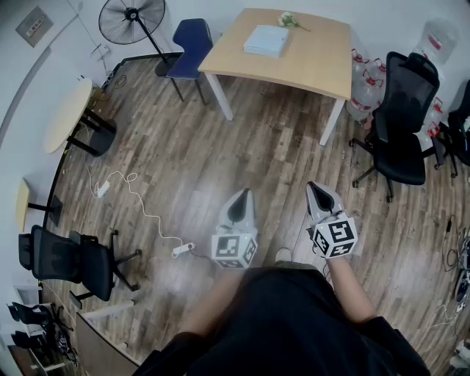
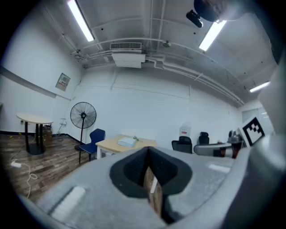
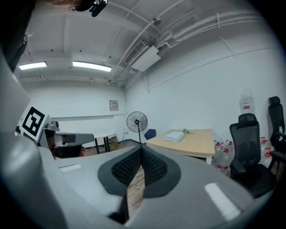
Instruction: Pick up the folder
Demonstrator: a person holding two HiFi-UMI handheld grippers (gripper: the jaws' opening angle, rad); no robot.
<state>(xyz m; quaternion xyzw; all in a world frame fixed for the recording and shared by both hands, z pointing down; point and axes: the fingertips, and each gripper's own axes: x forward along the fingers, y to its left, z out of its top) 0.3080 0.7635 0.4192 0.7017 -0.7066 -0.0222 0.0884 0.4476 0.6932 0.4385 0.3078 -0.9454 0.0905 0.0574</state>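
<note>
Pale folder [image 1: 266, 40] sits on the wooden table [image 1: 316, 62], well ahead across the floor; left gripper [image 1: 245, 195] and right gripper [image 1: 312, 188] both point that way, clamped shut, empty, neither clearly nearer.

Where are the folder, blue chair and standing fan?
folder [image 1: 266, 40], head view, middle of its top cover.
blue chair [image 1: 193, 35], head view, backrest.
standing fan [image 1: 133, 16], head view, centre of the grille.
</note>
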